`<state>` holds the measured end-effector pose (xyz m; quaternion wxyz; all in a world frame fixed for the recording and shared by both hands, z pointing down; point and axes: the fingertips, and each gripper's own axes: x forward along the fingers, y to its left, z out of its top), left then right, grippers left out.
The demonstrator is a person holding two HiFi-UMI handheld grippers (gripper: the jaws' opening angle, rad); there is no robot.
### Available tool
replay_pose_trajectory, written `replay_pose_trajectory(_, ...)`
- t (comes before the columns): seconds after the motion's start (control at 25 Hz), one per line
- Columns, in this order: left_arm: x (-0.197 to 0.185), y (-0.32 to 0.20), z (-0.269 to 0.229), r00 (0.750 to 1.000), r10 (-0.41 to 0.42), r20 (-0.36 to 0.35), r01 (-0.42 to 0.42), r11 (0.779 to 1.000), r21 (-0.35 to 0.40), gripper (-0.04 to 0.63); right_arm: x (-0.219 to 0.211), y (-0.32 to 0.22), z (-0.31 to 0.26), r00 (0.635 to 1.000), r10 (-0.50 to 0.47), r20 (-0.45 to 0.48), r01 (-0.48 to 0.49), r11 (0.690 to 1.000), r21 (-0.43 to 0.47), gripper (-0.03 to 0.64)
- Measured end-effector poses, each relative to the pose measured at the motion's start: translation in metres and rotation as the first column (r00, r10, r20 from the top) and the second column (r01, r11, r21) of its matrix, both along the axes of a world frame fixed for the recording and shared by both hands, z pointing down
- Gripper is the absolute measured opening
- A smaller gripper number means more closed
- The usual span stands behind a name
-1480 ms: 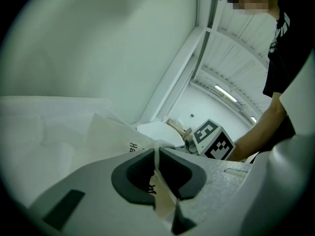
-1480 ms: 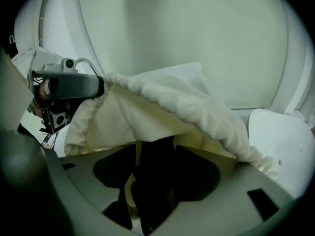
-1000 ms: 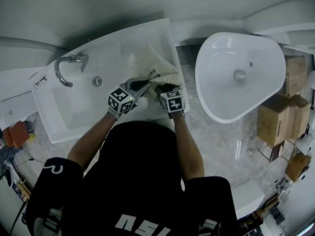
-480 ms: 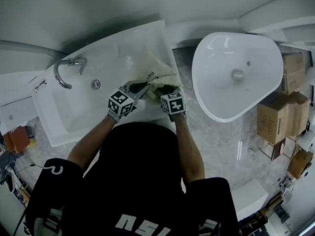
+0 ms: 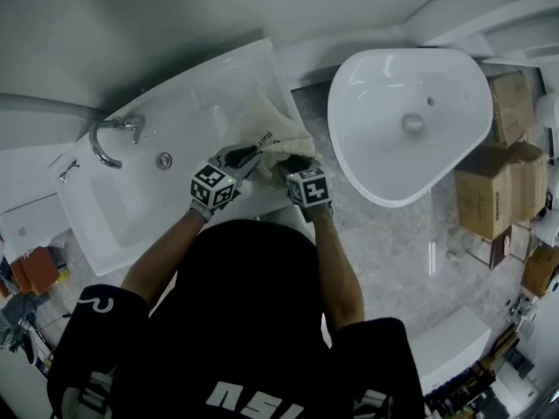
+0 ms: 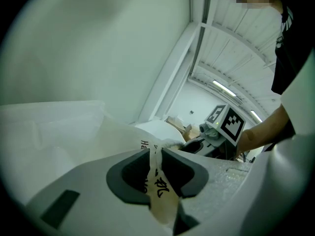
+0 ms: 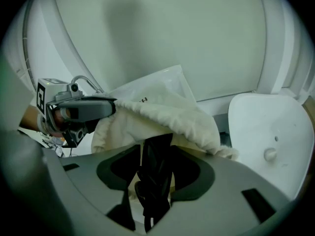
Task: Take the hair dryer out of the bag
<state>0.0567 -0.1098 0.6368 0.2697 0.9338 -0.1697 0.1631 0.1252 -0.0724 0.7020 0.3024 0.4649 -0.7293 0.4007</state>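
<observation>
Your right gripper has lifted a little since a second ago, and your left gripper has just eased its jaws, though they still pinch the bag's hem. The right is clamped on the black hair dryer, which runs 12 to 6 out of the bag mouth at 12 o'clock.

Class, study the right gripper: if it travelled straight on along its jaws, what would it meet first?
The cream bag, just ahead. The right gripper is clamped on what looks like the black hair dryer, which sticks out of the bag's mouth. Depth is hard to judge, though.
</observation>
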Motion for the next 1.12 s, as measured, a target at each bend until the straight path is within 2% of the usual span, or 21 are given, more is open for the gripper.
replay_pose_trajectory(0.12, 0.004, 0.002, -0.001, 1.000, 0.029, 0.006, -0.029, 1.000, 0.006, 0.074, 0.002, 0.009, -0.006, 1.000, 0.026, 0.015, -0.026, 0.999, -0.021, 0.187)
replay_pose_trajectory(0.24, 0.014, 0.009, -0.012, 0.997, 0.064, -0.053, -0.064, 0.998, -0.002, 0.113, 0.006, 0.017, -0.007, 0.999, 0.053, 0.010, -0.053, 0.998, -0.030, 0.187)
replay_pose_trajectory(0.36, 0.011, 0.003, -0.024, 0.994, 0.034, -0.102, -0.034, 0.999, -0.002, 0.132, 0.010, 0.026, -0.005, 0.998, 0.066, 0.010, -0.066, 0.997, -0.036, 0.186)
replay_pose_trajectory(0.44, 0.001, -0.012, -0.022, 0.997, -0.007, -0.079, 0.008, 1.000, 0.004, 0.132, 0.011, 0.030, -0.006, 0.998, 0.065, 0.012, -0.065, 0.997, -0.034, 0.187)
replay_pose_trajectory(0.52, -0.010, -0.024, -0.011, 0.999, -0.026, -0.023, 0.026, 1.000, 0.003, 0.132, 0.009, 0.034, -0.007, 0.998, 0.063, 0.016, -0.062, 0.998, -0.030, 0.186)
replay_pose_trajectory(0.6, -0.018, -0.030, 0.006, 0.999, -0.016, 0.037, 0.016, 1.000, -0.008, 0.137, 0.007, 0.037, -0.009, 0.998, 0.056, 0.017, -0.056, 0.998, -0.023, 0.186)
replay_pose_trajectory(0.72, -0.024, -0.028, 0.031, 0.995, 0.026, 0.100, -0.022, 0.999, -0.040, 0.194, 0.002, 0.042, -0.010, 0.999, 0.043, 0.017, -0.043, 0.999, -0.016, 0.186)
replay_pose_trajectory(0.8, -0.024, -0.025, 0.039, 0.994, 0.042, 0.099, -0.035, 0.997, -0.070, 0.206, 0.002, 0.047, -0.010, 0.999, 0.040, 0.014, -0.040, 0.999, -0.019, 0.184)
replay_pose_trajectory(1.0, -0.016, -0.015, 0.040, 0.997, 0.073, 0.022, -0.068, 0.984, -0.163, 0.193, 0.002, 0.053, -0.008, 1.000, 0.019, 0.016, -0.019, 1.000, -0.014, 0.184)
replay_pose_trajectory(1.12, -0.014, -0.011, 0.038, 0.996, 0.085, 0.006, -0.082, 0.980, -0.184, 0.147, 0.000, 0.054, -0.007, 1.000, -0.003, 0.004, 0.003, 1.000, -0.006, 0.184)
